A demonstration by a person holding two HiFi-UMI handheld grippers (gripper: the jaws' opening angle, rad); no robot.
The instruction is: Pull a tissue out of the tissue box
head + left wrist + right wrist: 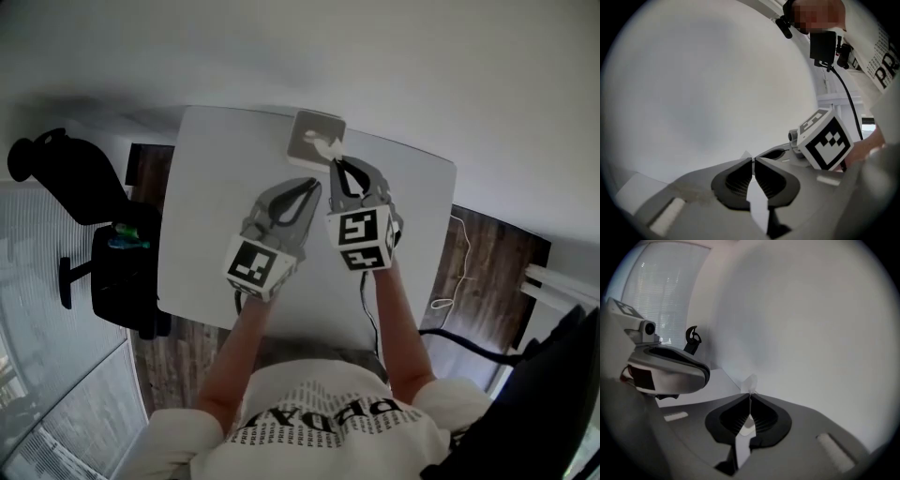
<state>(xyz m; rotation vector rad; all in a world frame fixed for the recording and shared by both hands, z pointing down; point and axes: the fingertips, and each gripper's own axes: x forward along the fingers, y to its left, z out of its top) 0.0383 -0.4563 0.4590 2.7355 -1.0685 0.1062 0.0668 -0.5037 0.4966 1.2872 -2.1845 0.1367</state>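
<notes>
A grey-topped tissue box [307, 131] stands at the far edge of the white table [216, 216]. A white tissue [325, 146] rises from its slot to the tips of my right gripper [335, 162]. In the right gripper view that gripper [749, 397] is shut on the tissue [750, 382], and a pale corner pokes out past the fingertips. My left gripper [312, 185] hovers just left of the right one, over the table and short of the box. In its own view the left gripper [753, 161] has its jaws together; a small pale sliver shows at the tip, and I cannot tell what it is.
A black office chair [66, 173] and a dark stand [122, 272] sit left of the table. Cables [459, 272] lie on the wooden floor to the right. A white wall is behind the table. The right gripper's marker cube [825, 138] sits close beside the left gripper.
</notes>
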